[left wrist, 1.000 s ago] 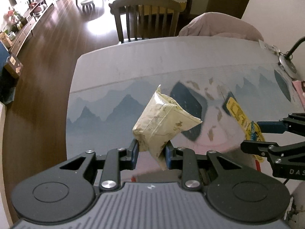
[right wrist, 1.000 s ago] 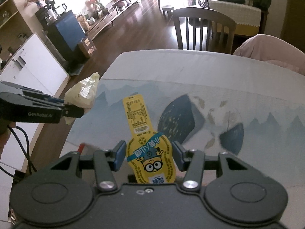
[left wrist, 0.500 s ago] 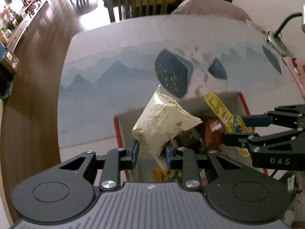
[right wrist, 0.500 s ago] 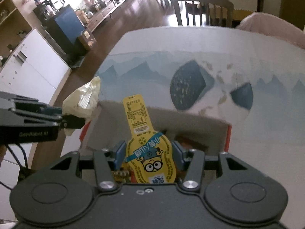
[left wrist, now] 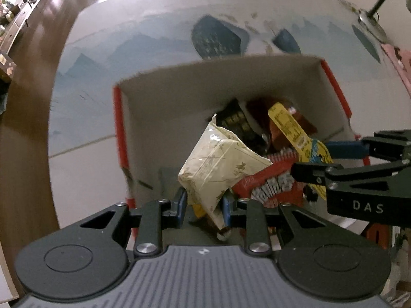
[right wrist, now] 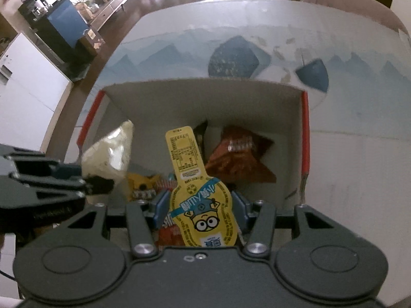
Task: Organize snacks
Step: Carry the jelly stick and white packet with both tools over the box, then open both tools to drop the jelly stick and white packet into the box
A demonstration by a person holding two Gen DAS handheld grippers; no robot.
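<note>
Snacks ride in both tools above the red-edged cardboard box [left wrist: 120, 133]. The left gripper [left wrist: 204, 201] is narrowly closed on a cream packet [left wrist: 218, 165], pinched near its lower end with the body fanning toward 12 o'clock. The right gripper [right wrist: 199, 211] stands a little wider, clamped on a yellow cartoon pouch [right wrist: 203, 210] whose long neck points to 12 o'clock. In the left view that pouch hangs at 3 o'clock of the packet, close beside it.

To finish well, I would lower each tool until its snack sits just over the pile of brown and red packs [right wrist: 240, 156], keep the 2 tools from knocking together, then let go one at a time so nothing catches on the box wall.

Compared with 1 second ago, both tools have dropped and tipped downward: then only the printed tablecloth [right wrist: 164, 56] lay below them, now the box fills both views. Neither grip has changed.
</note>
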